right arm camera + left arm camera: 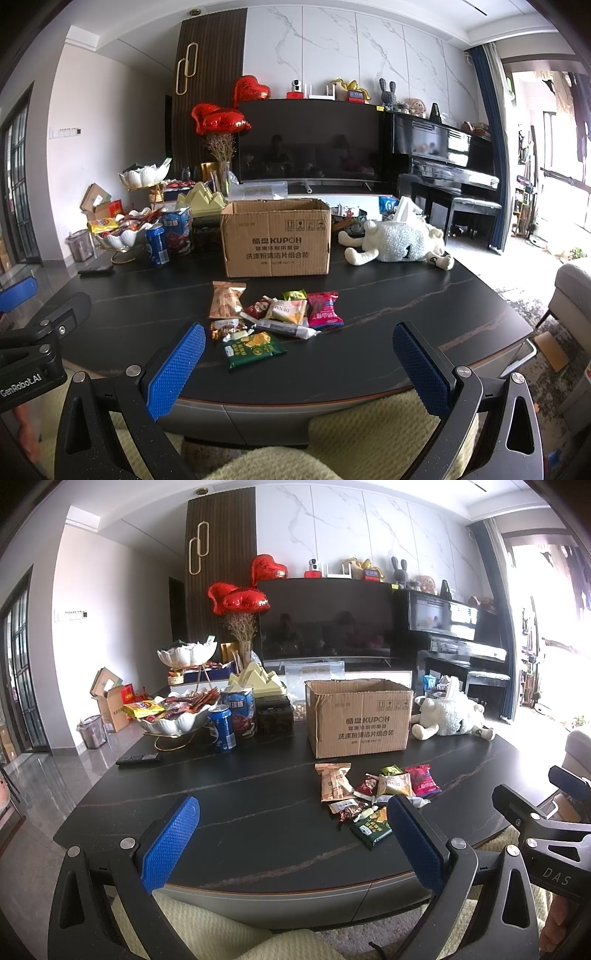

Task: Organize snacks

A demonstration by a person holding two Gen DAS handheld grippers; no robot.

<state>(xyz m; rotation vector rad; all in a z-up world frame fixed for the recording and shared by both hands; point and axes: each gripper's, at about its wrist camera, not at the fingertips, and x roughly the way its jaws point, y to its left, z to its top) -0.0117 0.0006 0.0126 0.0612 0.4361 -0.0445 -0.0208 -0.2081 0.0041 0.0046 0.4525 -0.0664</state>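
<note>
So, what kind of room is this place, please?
Most likely a home living room: a large television against a marble wall, an upright piano beside it, and a dark coffee table with snacks.

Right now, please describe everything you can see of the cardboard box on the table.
The cardboard box is brown corrugated card and stands upright on the dark table, behind the loose snack packets and apart from them. Its top flaps are open; its inside is hidden. The front bears dark print reading KUPOH, Chinese lines and handling symbols. A white plush toy lies to its right.
</note>
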